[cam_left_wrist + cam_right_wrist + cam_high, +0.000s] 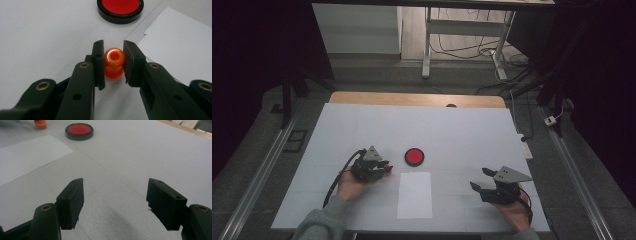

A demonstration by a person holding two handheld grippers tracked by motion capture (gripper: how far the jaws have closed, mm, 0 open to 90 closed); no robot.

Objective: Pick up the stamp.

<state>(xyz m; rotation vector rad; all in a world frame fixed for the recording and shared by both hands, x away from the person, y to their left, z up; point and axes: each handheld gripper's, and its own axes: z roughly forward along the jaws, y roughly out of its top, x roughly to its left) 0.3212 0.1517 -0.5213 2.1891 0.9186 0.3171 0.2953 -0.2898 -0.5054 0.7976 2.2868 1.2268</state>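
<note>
A small orange knob-shaped piece [114, 62] stands on the white table cover, and my left gripper [113, 48] is shut on it, both black pads pressing its sides. From above, that gripper [385, 168] lies left of centre, just left of a red disc in a black rim [414, 156]. The disc [120, 7] sits close beyond the jaws. A white paper sheet [414, 195] lies in front of the disc. My right gripper [478, 178] rests at the right near the front edge. Its jaws [115, 195] stand wide open over bare cover. Far off in its view are the orange piece [40, 123] and the disc [79, 130].
The white cover [462, 130] spans the table, with a wooden strip [417, 98] showing along the far edge. Metal rails run along both sides on the floor. A desk frame and loose cables stand beyond the table.
</note>
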